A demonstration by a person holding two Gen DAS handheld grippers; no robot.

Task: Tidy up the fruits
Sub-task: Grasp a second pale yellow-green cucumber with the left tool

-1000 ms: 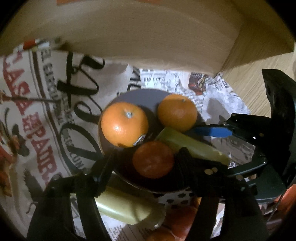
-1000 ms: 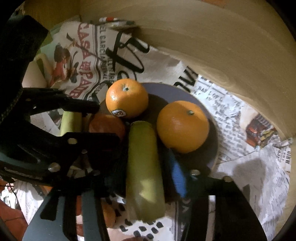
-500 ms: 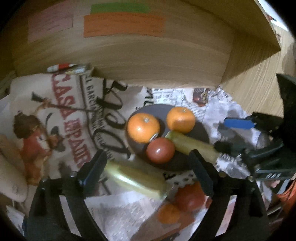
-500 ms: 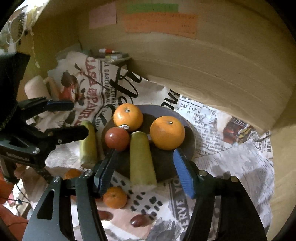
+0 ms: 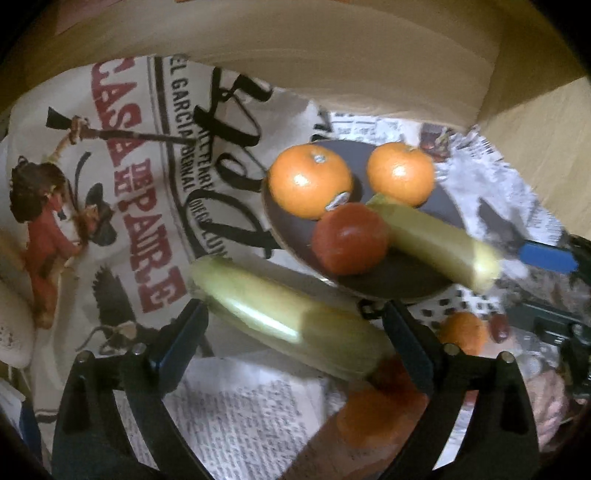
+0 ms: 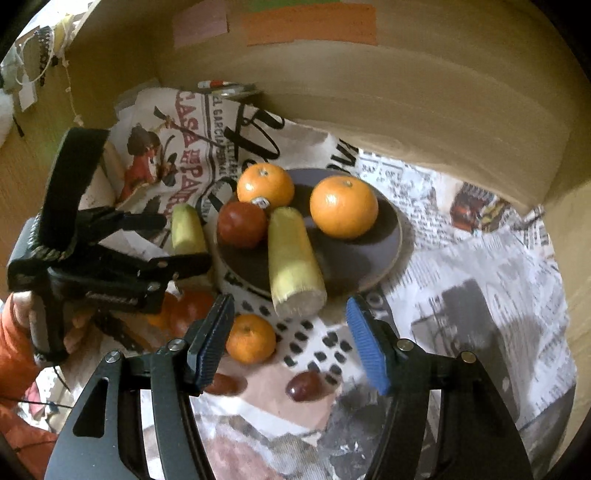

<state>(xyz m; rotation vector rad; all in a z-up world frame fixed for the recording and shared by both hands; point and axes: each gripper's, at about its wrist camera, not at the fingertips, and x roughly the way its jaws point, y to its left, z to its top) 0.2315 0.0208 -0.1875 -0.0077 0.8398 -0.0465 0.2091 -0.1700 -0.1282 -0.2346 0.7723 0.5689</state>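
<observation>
Nearest the right gripper (image 6: pixel 291 343): jaws parted and empty, hanging over printed paper (image 6: pixel 480 295) that covers the surface. Just under and ahead of its fingers, two dark dates (image 6: pixel 304 386) and a mandarin (image 6: pixel 251 343), all lying loose on the paper. Beyond these, a dark plate (image 6: pixel 376 254) holding two oranges (image 6: pixel 343 206), a tomato (image 6: pixel 242 223) and a pale yellow-green cob (image 6: pixel 291 266), its cut end overhanging the near rim. Tomato touching both the cob and the left orange.

To the left, the left gripper (image 5: pixel 291 336): jaws wide and opening further, pads clear of a second cob (image 5: pixel 288 317) that lies slantwise between them on the paper, just beside the plate (image 5: pixel 295 236). Held by a hand (image 6: pixel 22 317) in an orange sleeve (image 6: pixel 14 365). Close below that gripper, another tomato (image 6: pixel 192 310) and more orange fruit, partly hidden and blurred. Right gripper's blue pad (image 5: pixel 546 254) visible at the far right edge of the left view.

Farthest back: a poster page (image 5: pixel 122 184) with red lettering, then a curved wooden wall (image 6: pixel 406 92) bearing orange and pink paper labels (image 6: pixel 310 26).
</observation>
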